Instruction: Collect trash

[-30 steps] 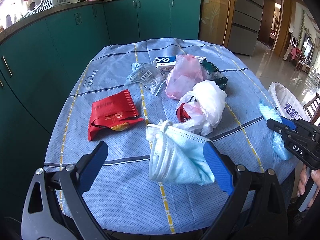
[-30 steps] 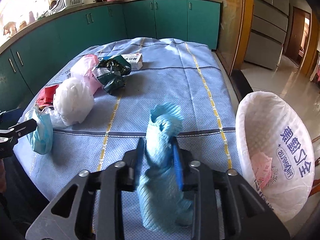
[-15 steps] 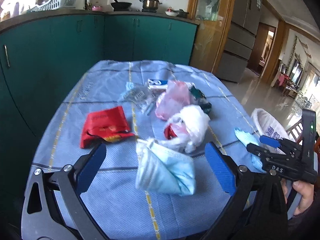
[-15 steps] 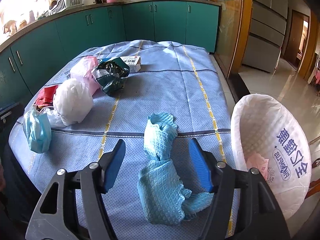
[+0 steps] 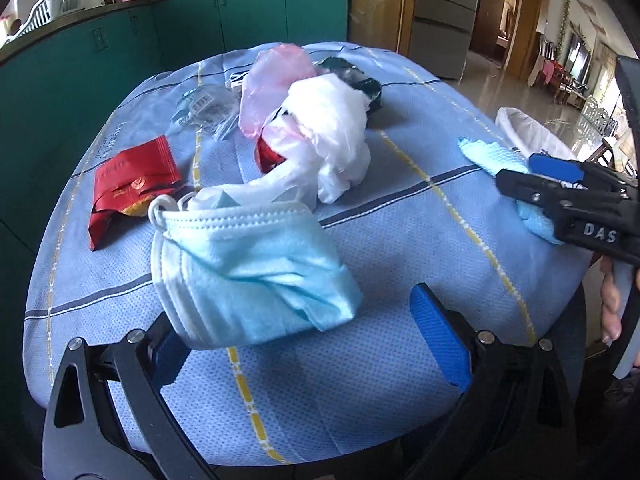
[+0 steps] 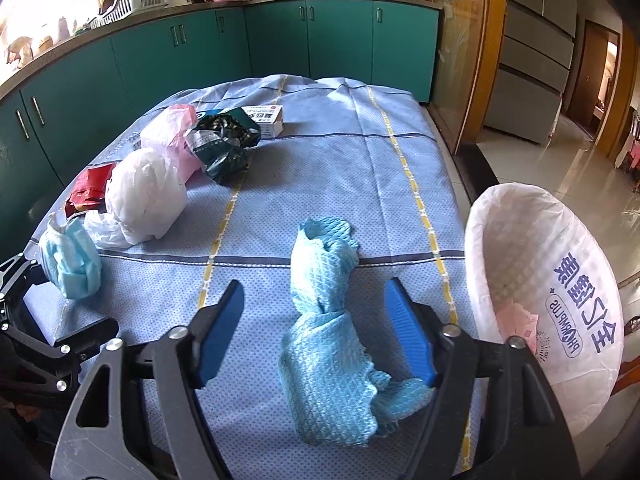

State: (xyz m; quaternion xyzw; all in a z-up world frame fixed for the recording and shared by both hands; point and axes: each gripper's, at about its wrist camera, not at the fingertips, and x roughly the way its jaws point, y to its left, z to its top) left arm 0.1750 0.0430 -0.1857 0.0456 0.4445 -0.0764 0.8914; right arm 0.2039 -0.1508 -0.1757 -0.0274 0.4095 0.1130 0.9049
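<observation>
both grippers are black angular frames with triangular cut-outs and silver screws at the joints. each finger carries a flat bright blue pad. the right gripper (image 5: 560, 188) bears white letters "das" on its side; the left gripper (image 5: 304, 344) shows the same build.

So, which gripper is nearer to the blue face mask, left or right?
Left. The left gripper has the blue face mask between its open fingers. The right gripper is farther away at the table's other side, its jaws opening around the blue cloth.
</observation>
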